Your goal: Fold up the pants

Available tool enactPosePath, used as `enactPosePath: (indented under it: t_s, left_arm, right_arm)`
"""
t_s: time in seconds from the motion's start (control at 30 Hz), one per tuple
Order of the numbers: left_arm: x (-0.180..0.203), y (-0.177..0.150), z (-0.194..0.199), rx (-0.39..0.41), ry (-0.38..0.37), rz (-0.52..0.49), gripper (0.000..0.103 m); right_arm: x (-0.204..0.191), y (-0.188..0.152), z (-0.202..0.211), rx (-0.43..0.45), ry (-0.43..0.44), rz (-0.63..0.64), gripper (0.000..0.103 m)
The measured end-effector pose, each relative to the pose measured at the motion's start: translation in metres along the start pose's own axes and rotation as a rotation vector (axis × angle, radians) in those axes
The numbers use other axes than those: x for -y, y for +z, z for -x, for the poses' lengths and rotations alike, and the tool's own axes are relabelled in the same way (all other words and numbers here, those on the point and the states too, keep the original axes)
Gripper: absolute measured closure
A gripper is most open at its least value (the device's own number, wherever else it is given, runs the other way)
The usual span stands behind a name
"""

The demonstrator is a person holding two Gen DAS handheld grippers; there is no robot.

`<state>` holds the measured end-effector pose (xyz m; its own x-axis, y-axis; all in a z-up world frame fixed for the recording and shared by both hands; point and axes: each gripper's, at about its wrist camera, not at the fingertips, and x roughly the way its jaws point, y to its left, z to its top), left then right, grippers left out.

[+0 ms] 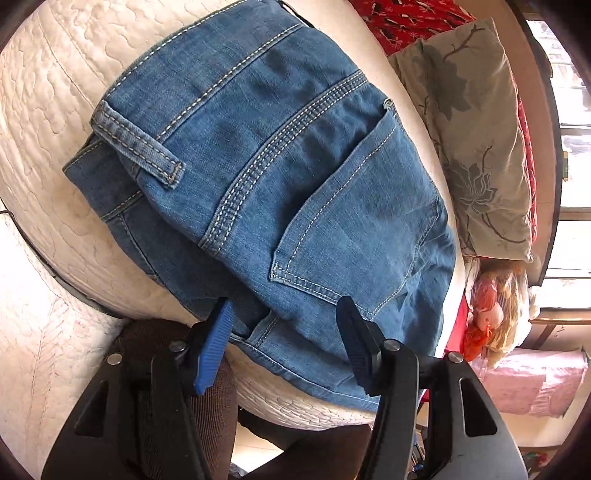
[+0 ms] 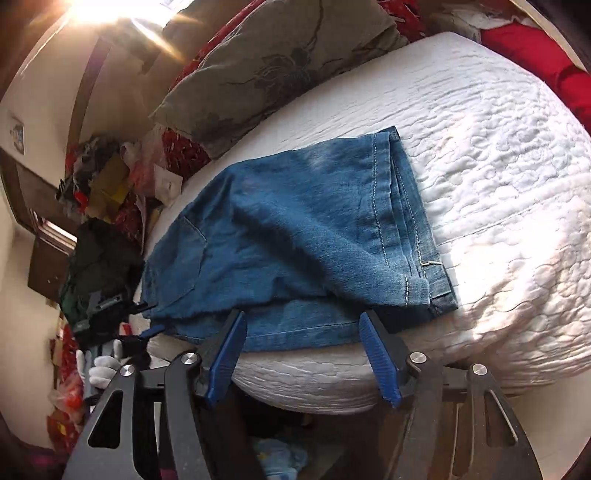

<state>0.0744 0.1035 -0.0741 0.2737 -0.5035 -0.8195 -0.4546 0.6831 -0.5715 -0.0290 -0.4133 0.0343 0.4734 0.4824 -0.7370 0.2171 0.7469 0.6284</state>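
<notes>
Left wrist view looks down on the folded blue denim pants (image 1: 266,177), which lie on the white quilted bed (image 1: 48,92), close to its near edge. Their waist end faces this camera: a belt loop (image 1: 138,147) sits at the left, a thick stitched seam runs diagonally through the middle, and a back pocket (image 1: 354,229) lies to the right. The left tongs (image 1: 284,332) are released, their blue ribbed pads spread wide on either side of the near denim edge, holding nothing; whether the pads touch the cloth cannot be told. A grey pillow with a dark flower print (image 1: 469,140) rests at the far right of the bed, with red patterned fabric (image 1: 406,18) beyond it.

From the right wrist view, the pants (image 2: 295,236) show their other end: the hemmed leg cuffs (image 2: 410,229) are stacked on top at the right, and the pocket (image 2: 184,258) is at the left. The right tongs (image 2: 303,343) are also released, pads apart just at the near edge of the denim, gripping nothing. The bed (image 2: 498,166) stretches away to the right in bright sunlight. The left tongs (image 2: 147,321) appear at the pants' left edge, with a white-gloved hand (image 2: 103,369) below them. The pillow (image 2: 258,66) lies at the far side, and a heap of mixed clothes (image 2: 99,184) sits to the left.
</notes>
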Motion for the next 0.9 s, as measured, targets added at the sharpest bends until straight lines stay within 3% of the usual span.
enactPosePath:
  t_s: [0.1, 0.27, 0.33, 0.37, 0.4, 0.43, 0.5, 0.57, 0.77, 0.9]
  left_arm:
    - [0.005, 0.002, -0.009, -0.016, 0.021, -0.009, 0.047]
    - [0.02, 0.014, -0.016, 0.018, 0.103, -0.06, 0.047]
    - [0.025, 0.02, -0.021, 0.023, 0.147, -0.069, 0.054]
    - [0.028, 0.024, -0.022, 0.026, 0.181, -0.078, 0.068]
    - [0.031, 0.027, -0.023, 0.029, 0.21, -0.092, 0.08]
    - [0.034, 0.029, -0.022, 0.028, 0.223, -0.102, 0.085]
    - [0.033, 0.031, -0.013, 0.026, 0.203, -0.096, 0.095]
    - [0.031, 0.03, -0.001, 0.033, 0.158, -0.092, 0.096]
    - [0.038, 0.021, 0.04, 0.098, 0.098, -0.126, 0.096]
    - [0.03, 0.011, 0.049, 0.083, 0.093, -0.138, 0.096]
  right_arm:
    - [0.023, -0.001, -0.01, 0.015, 0.084, -0.184, 0.035]
    - [0.051, 0.007, -0.034, 0.078, 0.139, -0.441, 0.035]
    - [0.061, 0.009, -0.044, 0.103, 0.173, -0.523, 0.041]
    - [0.064, 0.011, -0.049, 0.115, 0.189, -0.546, 0.058]
    - [0.066, 0.013, -0.052, 0.125, 0.207, -0.555, 0.086]
    - [0.066, 0.015, -0.056, 0.131, 0.222, -0.559, 0.095]
    - [0.065, 0.016, -0.055, 0.157, 0.282, -0.577, 0.096]
    - [0.059, 0.018, -0.046, 0.179, 0.344, -0.548, 0.096]
    - [0.044, 0.027, -0.012, 0.233, 0.461, -0.49, 0.096]
    - [0.044, 0.021, 0.0, 0.234, 0.511, -0.508, 0.096]
